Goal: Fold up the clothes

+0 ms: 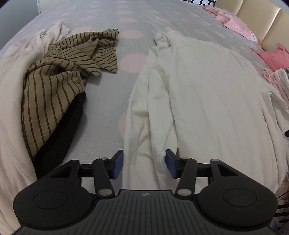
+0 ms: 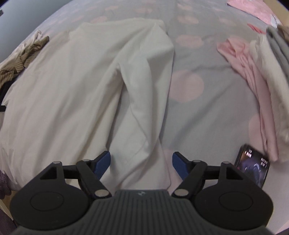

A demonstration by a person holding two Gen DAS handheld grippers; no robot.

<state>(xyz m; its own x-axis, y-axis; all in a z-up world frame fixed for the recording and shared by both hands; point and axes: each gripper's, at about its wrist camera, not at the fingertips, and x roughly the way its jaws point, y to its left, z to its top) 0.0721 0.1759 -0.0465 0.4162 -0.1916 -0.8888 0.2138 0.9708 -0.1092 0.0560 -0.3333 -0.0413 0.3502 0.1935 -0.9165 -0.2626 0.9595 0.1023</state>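
While spread on the bed [image 1: 108, 101]: white garment [image 1: 207, 94]
Left gripper [image 1: 144, 163]: unclenched, astride its folded-in sleeve
Right gripper [image 2: 141, 163]: unclenched, astride its other sleeve
Striped shirt [image 1: 54, 85]: left of garment

black ribbed claw [image 1: 144, 163] — blue pads [image 1: 118, 163], silver pivot screws

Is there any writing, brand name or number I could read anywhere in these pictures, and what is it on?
No text can be read in either view.
Phone by the folded pile: its lit screen shows small white characters, too blurred to read.
Pink bag near the headboard: small dark print at its edge, too small to read.
Black and white sign at the top edge: cut off, unreadable.
White garment: no label showing.
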